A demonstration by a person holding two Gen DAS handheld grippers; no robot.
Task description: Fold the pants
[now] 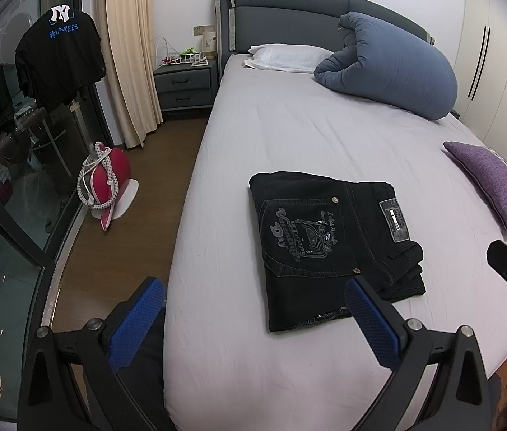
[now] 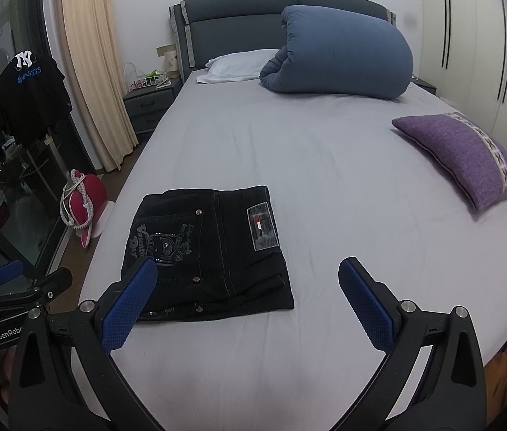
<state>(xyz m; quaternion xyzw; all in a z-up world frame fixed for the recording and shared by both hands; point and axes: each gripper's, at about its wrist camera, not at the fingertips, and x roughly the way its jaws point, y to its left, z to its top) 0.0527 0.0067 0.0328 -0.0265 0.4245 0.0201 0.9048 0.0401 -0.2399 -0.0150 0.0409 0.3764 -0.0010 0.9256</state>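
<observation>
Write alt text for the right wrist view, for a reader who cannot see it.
Black pants lie folded into a compact rectangle on a bed with a pale sheet, back pocket and waist patch facing up. The right gripper hovers in front with its jaws wide open and empty. A purple cushion lies to the right, a rolled blue duvet by the headboard.

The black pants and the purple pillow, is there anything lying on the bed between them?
No. Between the black pants and the purple pillow there is only bare grey bedsheet, a bit wrinkled. The right wrist view shows it best.
</observation>
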